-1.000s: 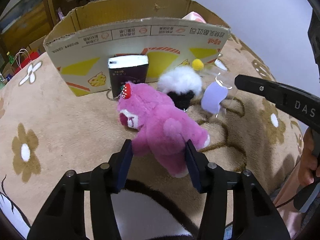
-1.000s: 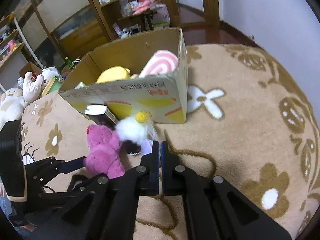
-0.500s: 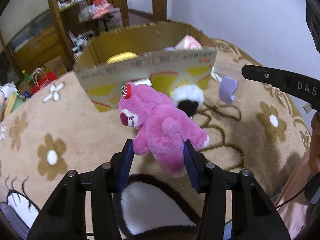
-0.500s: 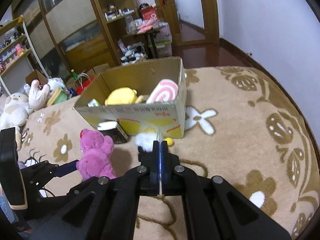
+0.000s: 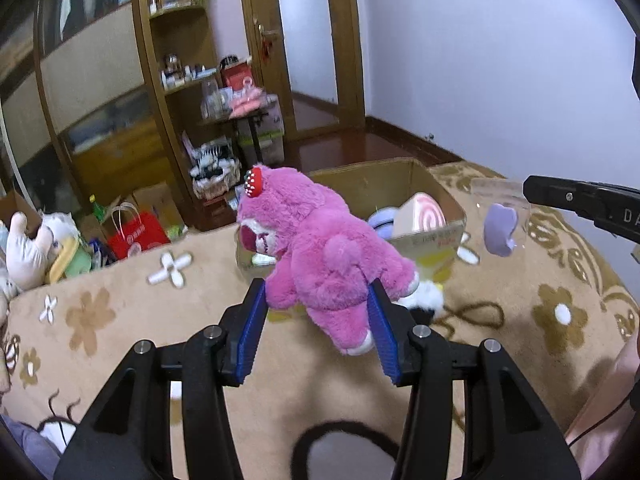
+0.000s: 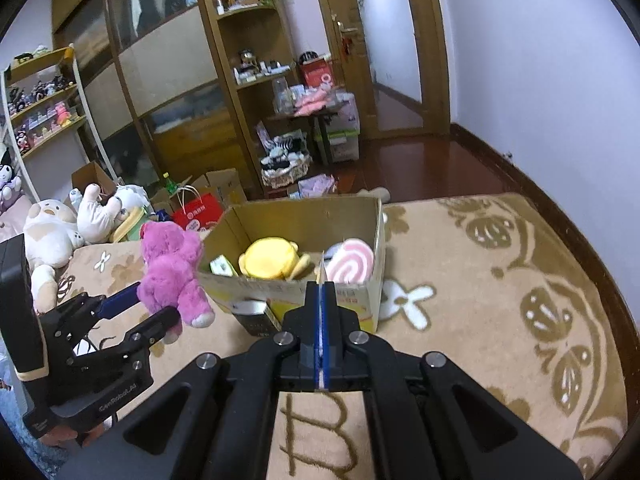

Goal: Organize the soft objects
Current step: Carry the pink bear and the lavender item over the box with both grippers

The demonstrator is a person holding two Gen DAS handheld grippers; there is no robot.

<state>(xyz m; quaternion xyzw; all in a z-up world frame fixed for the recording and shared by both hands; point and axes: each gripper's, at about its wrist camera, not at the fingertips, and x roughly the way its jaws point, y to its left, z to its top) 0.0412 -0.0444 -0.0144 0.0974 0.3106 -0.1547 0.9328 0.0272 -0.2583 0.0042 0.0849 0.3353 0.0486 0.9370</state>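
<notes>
- Pink plush fills the left gripper (image 5: 316, 316): a fuzzy pink bear (image 5: 320, 252) with a strawberry-red ear, clamped at its lower body between the blue pads and held in the air, clear of the carpet (image 5: 120, 320).
- Ahead of that gripper and lower down sits the open cardboard box (image 6: 372, 232); the bear hangs short of its near wall, to the left as the right wrist camera sees it.
- Pinched flat, the right gripper (image 6: 321, 292) has its jaws pressed together on a thin clear packet (image 5: 500, 216) with a lilac piece inside. The left camera shows the packet dangling from the fingertips above the carpet, to the right of the box.
- Inside the box already lie a yellow plush (image 6: 268, 260), a pink-and-white swirl cushion (image 6: 352, 264) and a small green-and-white carton (image 6: 222, 266), so part of the sorting looks done.
- Left to do, by my reckoning: drop in the bear and the packet. A white fluffy toy (image 5: 426, 300) lies on the carpet just past the left gripper, and a dark box (image 6: 256, 316) leans against the cardboard wall.
- Readable writing: "CenRobot.AI" on the left gripper's body, "DA" on the right finger, a large "B" woven into the carpet. Red print on the box front is too small to read.
</notes>
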